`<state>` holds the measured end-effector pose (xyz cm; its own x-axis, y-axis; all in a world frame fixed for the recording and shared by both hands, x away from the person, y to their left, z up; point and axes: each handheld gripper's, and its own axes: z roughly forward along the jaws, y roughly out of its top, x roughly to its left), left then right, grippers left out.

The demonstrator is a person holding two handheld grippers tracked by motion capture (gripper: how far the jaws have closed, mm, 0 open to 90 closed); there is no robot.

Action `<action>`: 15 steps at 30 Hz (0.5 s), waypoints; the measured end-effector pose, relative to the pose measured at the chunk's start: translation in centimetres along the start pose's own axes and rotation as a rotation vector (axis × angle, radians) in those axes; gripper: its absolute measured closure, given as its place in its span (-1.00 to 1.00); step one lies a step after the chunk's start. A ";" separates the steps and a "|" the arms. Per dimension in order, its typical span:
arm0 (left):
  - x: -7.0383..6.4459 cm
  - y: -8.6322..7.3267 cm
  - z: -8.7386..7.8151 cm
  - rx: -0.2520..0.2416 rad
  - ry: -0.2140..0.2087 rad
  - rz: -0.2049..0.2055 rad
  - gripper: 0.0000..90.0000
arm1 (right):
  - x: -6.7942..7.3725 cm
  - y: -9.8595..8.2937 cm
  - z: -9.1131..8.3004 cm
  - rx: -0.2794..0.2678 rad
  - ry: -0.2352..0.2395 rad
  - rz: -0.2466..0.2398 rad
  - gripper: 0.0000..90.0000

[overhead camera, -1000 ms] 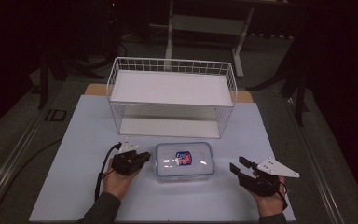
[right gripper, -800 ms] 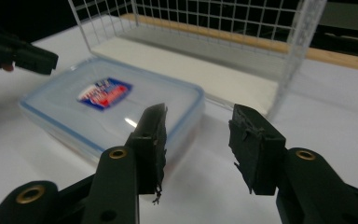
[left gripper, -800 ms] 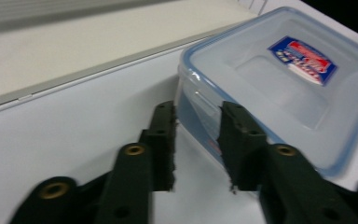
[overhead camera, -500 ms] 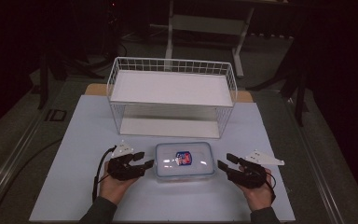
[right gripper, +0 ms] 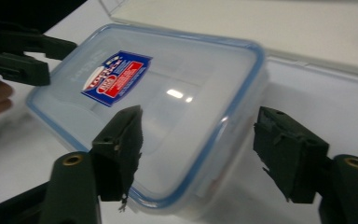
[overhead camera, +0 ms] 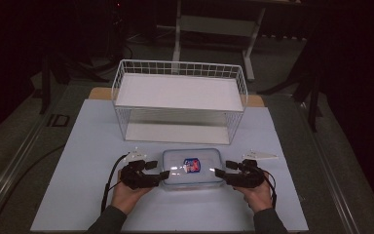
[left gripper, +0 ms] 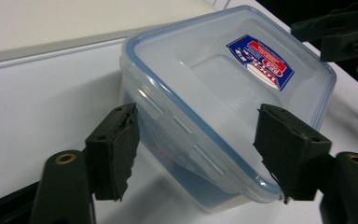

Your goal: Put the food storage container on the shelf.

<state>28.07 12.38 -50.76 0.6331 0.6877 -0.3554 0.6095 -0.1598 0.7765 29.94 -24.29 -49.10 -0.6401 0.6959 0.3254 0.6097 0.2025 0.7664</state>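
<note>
A clear plastic container with a blue-rimmed snap lid and a red and blue label lies flat on the white mat, near the front edge. My left gripper is at its left end, open. In the left gripper view the container sits between the spread jaws of that gripper. My right gripper is at the right end, also open. In the right gripper view the lid's near corner lies between that gripper's jaws. Neither pair of pads presses on the box.
A white wire shelf rack with a white top board stands behind the container, open toward me. The white mat covers the table. Dark floor and a desk frame lie beyond.
My right gripper has moved left from the mat's right side up to the container's right end. The left gripper has edged in against the left end. The container has not moved.
</note>
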 end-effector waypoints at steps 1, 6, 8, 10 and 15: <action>0.0 0.0 0.1 0.001 -0.004 -0.004 -0.34 | -0.1 0.0 0.3 0.008 0.017 0.014 -0.33; 0.1 0.0 0.4 0.004 -0.025 -0.015 -0.38 | -0.6 0.1 1.3 0.030 0.064 0.061 -0.47; 0.2 0.0 0.4 0.002 -0.024 -0.017 -0.41 | -0.7 0.1 1.3 0.028 0.076 0.072 -0.49; 0.1 0.0 0.5 -0.002 -0.013 -0.019 -0.44 | -1.1 0.1 1.3 0.021 0.115 0.111 -0.53; 0.3 0.0 0.6 0.005 -0.005 -0.040 -0.58 | -1.2 0.2 1.3 0.017 0.078 0.124 -0.59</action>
<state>28.54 12.14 -51.19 0.6108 0.6898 -0.3888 0.6368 -0.1360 0.7590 31.49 -24.22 -50.04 -0.5933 0.6611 0.4592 0.6934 0.1302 0.7086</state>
